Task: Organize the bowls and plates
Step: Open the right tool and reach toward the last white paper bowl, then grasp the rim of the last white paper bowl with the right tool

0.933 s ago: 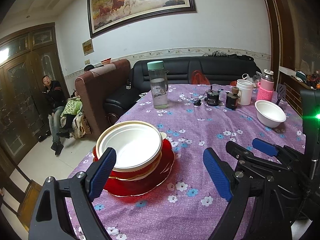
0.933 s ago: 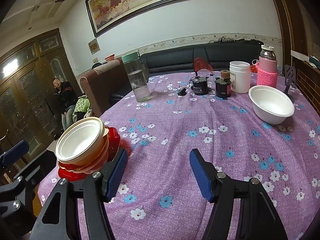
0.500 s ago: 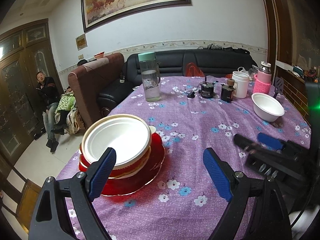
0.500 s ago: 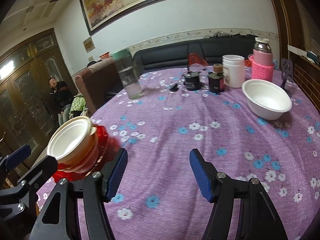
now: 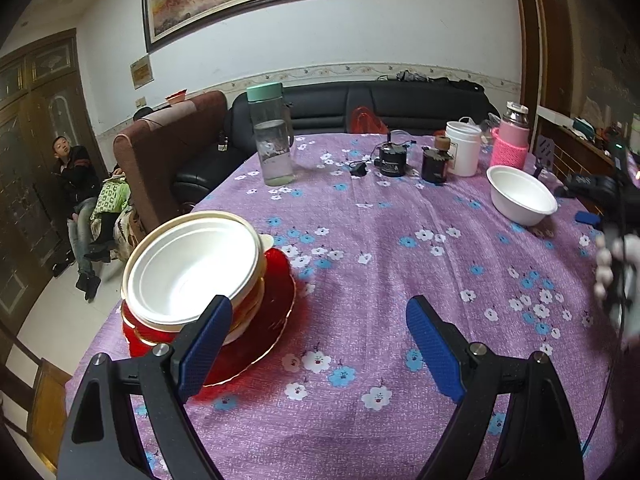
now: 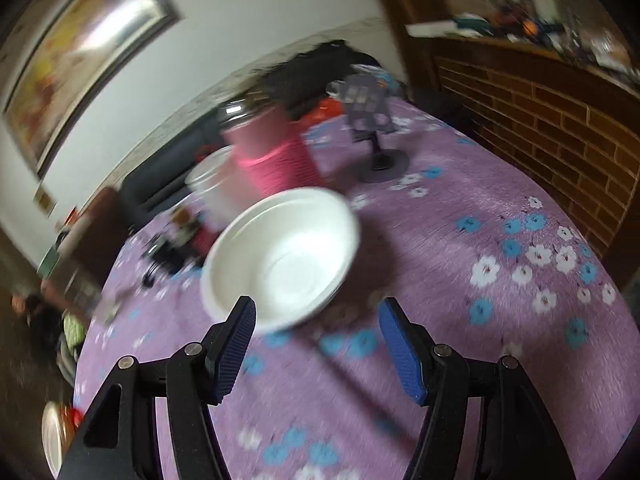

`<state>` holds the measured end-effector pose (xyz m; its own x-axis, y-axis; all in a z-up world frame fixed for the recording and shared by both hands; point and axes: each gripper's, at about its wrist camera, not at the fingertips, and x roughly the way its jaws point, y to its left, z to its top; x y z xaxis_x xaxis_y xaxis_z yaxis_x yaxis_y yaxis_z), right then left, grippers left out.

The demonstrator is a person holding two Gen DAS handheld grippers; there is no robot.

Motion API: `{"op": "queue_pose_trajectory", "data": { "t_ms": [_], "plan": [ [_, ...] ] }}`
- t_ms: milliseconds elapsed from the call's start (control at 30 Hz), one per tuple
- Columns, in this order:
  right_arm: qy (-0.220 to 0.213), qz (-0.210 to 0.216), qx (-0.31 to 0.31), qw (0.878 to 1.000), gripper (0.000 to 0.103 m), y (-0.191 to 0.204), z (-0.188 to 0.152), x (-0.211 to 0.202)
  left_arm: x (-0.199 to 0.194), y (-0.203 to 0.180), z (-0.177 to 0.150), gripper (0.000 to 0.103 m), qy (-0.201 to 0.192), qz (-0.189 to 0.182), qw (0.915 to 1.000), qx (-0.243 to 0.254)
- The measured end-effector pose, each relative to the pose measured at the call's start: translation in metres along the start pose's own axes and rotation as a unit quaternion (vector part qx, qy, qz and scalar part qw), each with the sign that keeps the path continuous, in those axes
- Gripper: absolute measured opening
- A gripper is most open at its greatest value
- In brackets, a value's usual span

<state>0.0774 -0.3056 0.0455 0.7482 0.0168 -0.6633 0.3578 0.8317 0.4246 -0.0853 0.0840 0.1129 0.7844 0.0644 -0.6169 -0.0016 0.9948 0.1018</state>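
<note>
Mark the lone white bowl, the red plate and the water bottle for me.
lone white bowl (image 6: 286, 258), right wrist view, on its inner floor.
red plate (image 5: 276, 300), left wrist view, on the bare right part of its rim.
water bottle (image 5: 273, 148), left wrist view, on its clear body.

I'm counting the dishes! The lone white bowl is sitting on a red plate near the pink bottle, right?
Not quite. The lone white bowl sits straight on the purple tablecloth near the pink bottle; the left wrist view shows it. The red plate lies under the other bowls.
</note>
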Motion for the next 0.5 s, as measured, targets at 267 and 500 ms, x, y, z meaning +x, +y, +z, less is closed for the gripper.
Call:
{"op": "queue_pose_trajectory", "data": {
  "t_ms": [267,500],
  "plan": [
    [0.085,0.003,0.087,0.993,0.017,-0.017,0.016,0.075,0.004,-0.005,0.001,0.088,0.008,-0.001,0.9999,0.008],
    [0.139,0.096,0.077,0.983,0.008,-0.007,-0.017,0.055,0.011,-0.003,0.004,0.088,0.025,-0.02,0.9995,-0.001]
  ]
}}
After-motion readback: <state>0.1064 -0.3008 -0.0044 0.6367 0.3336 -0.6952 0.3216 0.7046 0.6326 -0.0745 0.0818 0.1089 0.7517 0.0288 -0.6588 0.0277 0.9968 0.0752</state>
